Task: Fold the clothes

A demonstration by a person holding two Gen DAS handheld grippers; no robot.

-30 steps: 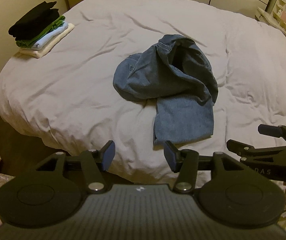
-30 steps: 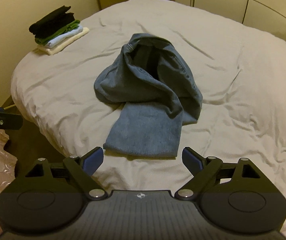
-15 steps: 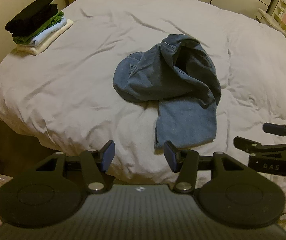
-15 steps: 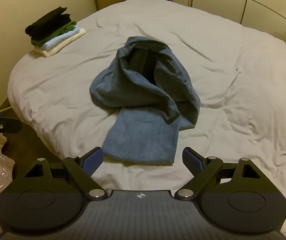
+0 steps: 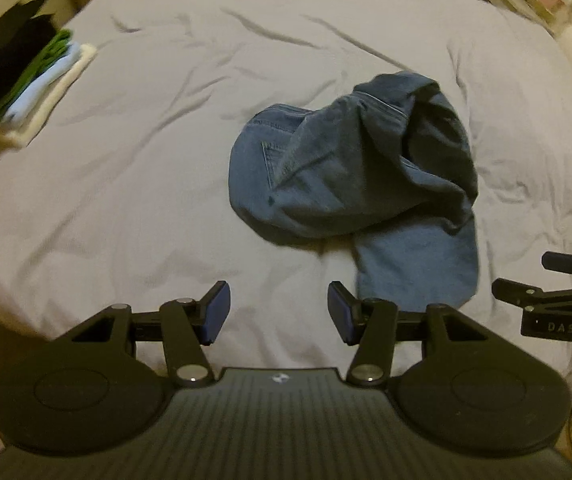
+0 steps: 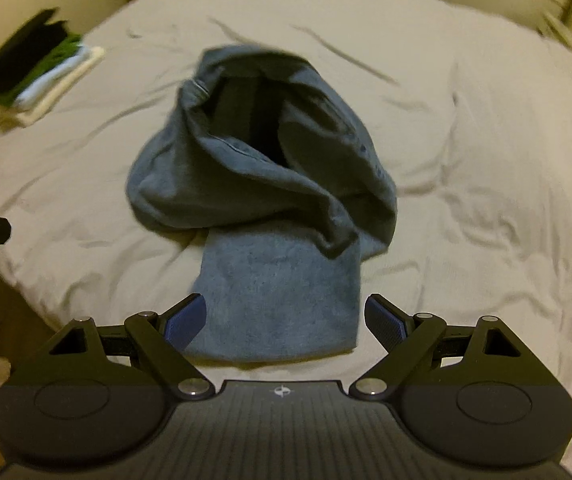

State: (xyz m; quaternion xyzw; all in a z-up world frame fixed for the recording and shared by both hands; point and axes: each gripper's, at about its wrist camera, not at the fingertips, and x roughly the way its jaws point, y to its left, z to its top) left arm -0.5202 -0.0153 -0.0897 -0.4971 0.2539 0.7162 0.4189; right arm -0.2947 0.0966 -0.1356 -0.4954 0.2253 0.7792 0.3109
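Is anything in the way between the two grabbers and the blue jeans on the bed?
Nothing visible. Only bare bed cover lies between the open left gripper and the crumpled jeans. The open right gripper already hangs right over the near trouser leg. The folded clothes pile sits far off to the side.

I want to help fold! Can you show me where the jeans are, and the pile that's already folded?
jeans [image 6: 277, 304], right wrist view, on the flat leg end nearest the camera.
folded pile [image 5: 9, 64], left wrist view, on the black piece on top, at the far left of the bed.
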